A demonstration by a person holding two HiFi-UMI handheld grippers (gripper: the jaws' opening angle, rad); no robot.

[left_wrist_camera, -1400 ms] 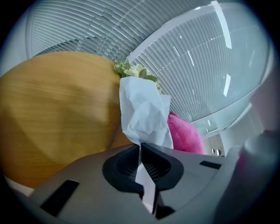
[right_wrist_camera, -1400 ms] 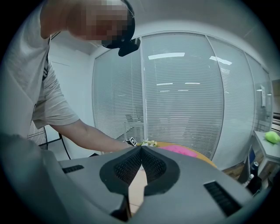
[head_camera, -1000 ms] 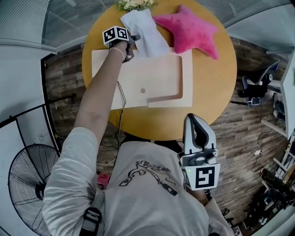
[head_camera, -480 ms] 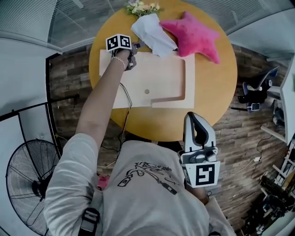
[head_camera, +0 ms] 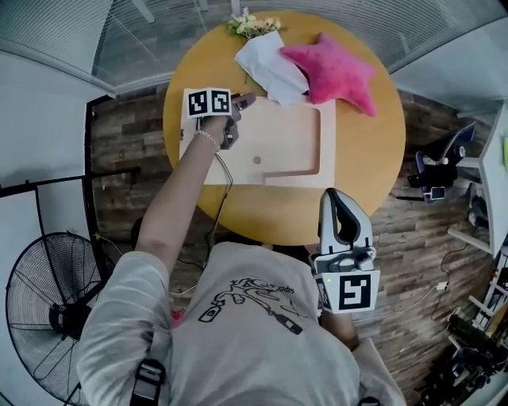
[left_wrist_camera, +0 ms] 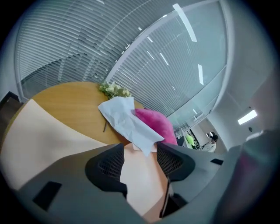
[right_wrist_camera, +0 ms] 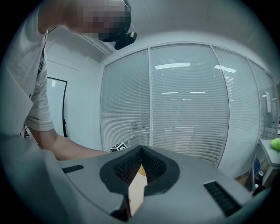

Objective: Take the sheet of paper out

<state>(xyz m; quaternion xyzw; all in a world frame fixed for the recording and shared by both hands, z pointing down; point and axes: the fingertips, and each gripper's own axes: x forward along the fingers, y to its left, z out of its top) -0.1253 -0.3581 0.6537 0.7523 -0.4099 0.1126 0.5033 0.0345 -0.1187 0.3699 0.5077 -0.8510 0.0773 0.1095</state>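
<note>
Left gripper view, paper (left_wrist_camera: 124,118) hides pillow (left_wrist_camera: 158,125) pt

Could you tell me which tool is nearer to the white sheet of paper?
Left. The left tool hovers just short of the sheet of paper, jaws just opened and empty; the right tool is near the person's chest.

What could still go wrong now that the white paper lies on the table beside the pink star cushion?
1. The sheet of paper lies loose and crumpled, one corner reaching the pale board. The left gripper, jaws just opened and empty, hovers close and could snag it.
2. It sits near the flowers at the far rim of the table, so a nudge might push either off.
3. If the floor fan runs, the light sheet could blow away.
</note>
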